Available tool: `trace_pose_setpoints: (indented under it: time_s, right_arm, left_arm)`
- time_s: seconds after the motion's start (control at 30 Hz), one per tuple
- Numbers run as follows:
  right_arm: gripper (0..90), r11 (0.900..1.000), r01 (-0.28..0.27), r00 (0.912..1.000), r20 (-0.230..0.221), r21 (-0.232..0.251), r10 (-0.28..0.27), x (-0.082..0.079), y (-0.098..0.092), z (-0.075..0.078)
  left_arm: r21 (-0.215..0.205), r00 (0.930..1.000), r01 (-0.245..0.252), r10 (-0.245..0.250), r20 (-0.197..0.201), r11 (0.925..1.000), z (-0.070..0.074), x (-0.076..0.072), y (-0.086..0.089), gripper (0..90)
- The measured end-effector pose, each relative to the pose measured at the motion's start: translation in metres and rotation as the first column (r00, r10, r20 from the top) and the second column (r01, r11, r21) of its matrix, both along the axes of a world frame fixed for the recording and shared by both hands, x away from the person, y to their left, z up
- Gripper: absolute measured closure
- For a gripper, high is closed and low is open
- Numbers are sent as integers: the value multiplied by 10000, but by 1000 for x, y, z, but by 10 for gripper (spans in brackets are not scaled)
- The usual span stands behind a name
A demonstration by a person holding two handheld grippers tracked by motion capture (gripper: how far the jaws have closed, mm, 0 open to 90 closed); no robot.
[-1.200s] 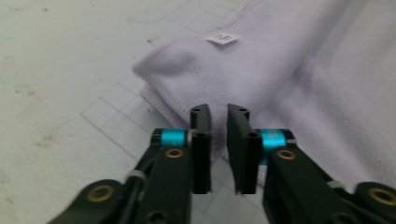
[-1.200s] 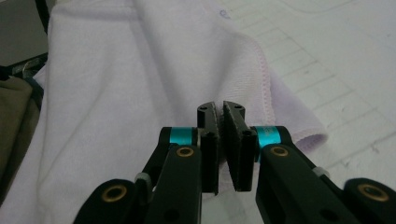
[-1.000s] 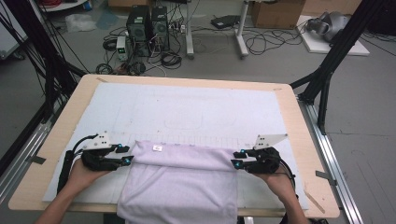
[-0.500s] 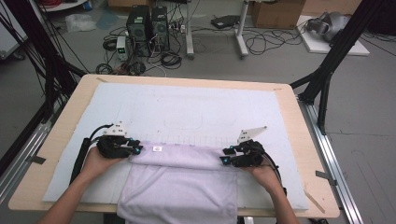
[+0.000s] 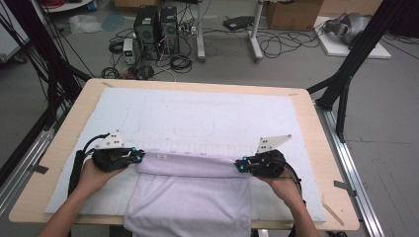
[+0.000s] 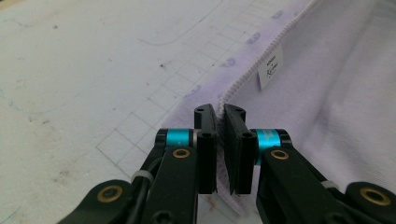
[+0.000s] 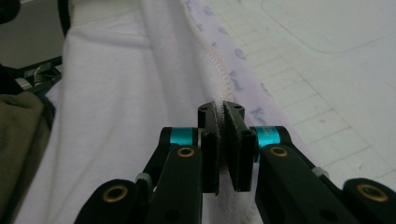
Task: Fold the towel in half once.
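Towel (image 5: pixel 190 197), pale lilac, is laid on the white gridded mat (image 5: pixel 212 113) at the near edge of the wooden table (image 5: pixel 326 163), its near part hanging over that edge. Left gripper (image 5: pixel 141 156) is pinched on the stitched hem at the towel's left corner, jaws just closed with cloth between them. Right gripper (image 5: pixel 238 165) is clamped likewise on the right corner hem. White label (image 6: pixel 271 66) is seen just beyond the left gripper's jaws
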State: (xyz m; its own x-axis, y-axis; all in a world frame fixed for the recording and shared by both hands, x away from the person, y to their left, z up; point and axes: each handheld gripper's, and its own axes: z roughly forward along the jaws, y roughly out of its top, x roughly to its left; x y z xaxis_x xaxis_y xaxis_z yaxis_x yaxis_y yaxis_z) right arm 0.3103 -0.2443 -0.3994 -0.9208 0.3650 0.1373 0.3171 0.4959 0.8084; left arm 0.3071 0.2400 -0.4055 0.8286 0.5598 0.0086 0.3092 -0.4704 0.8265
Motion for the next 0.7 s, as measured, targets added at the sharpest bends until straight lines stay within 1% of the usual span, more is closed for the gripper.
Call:
trace_pose_setpoints:
  time_s: [0.07, 0.17, 0.2, 0.27, 0.3, 0.37, 0.4, 0.43, 0.5, 0.53, 0.6, 0.67, 0.7]
  right_arm:
    - [853, 9998, -150, 9996, 232, 88, 148, -11, 0, 7]
    - [853, 9993, -378, 9980, 505, -30, 379, -32, 0, 13]
    - [853, 9989, -462, 9975, 524, -64, 465, -39, 0, 14]
    - [854, 9980, -621, 9965, 557, -97, 626, -55, -2, 15]
    - [853, 9979, -642, 9961, 594, -89, 646, -62, -2, 14]
    - [844, 9966, -821, 9955, 468, -88, 824, -76, -5, 11]
    - [818, 9957, -924, 9953, 307, -12, 924, -81, -6, 9]
    - [780, 9944, -1053, 9943, 187, 57, 1051, -85, -7, 7]
    - [737, 9950, -969, 9952, 144, 231, 966, -88, -12, 5]
    - [720, 9954, -884, 9960, 133, 367, 879, -87, -14, 6]
    - [688, 9974, -585, 9981, 200, 412, 577, -81, -18, 7]
    - [646, 9993, -279, 9991, 326, 250, 271, -71, -19, 7]
    - [643, 9998, -79, 9996, 254, 172, 74, -65, -19, 7]
  left_arm:
    - [43, 9997, 133, -134, 183, 9999, 4, -12, 1, 833]
    - [-8, 9987, 331, -331, 381, 9995, 8, -34, 5, 832]
    - [16, 9984, 390, -390, 419, 9992, 9, -42, 6, 832]
    - [-62, 9974, 565, -562, 452, 9984, 9, -57, 7, 831]
    - [-85, 9968, 662, -657, 455, 9978, 8, -63, 7, 829]
    - [44, 9954, 913, -914, 290, 9958, 5, -77, 7, 802]
    - [126, 9949, 969, -972, 278, 9952, 4, -82, 7, 769]
    - [161, 9944, 1021, -1024, 245, 9946, 3, -84, 8, 730]
    - [74, 9954, 943, -945, 164, 9955, 2, -85, 10, 644]
    - [68, 9961, 866, -867, 190, 9962, 2, -83, 11, 631]
    - [37, 9974, 693, -694, 211, 9976, 4, -77, 12, 606]
    - [-64, 9985, 494, -492, 252, 9988, 4, -67, 11, 585]
    - [-91, 9989, 397, -394, 254, 9992, 4, -62, 11, 575]
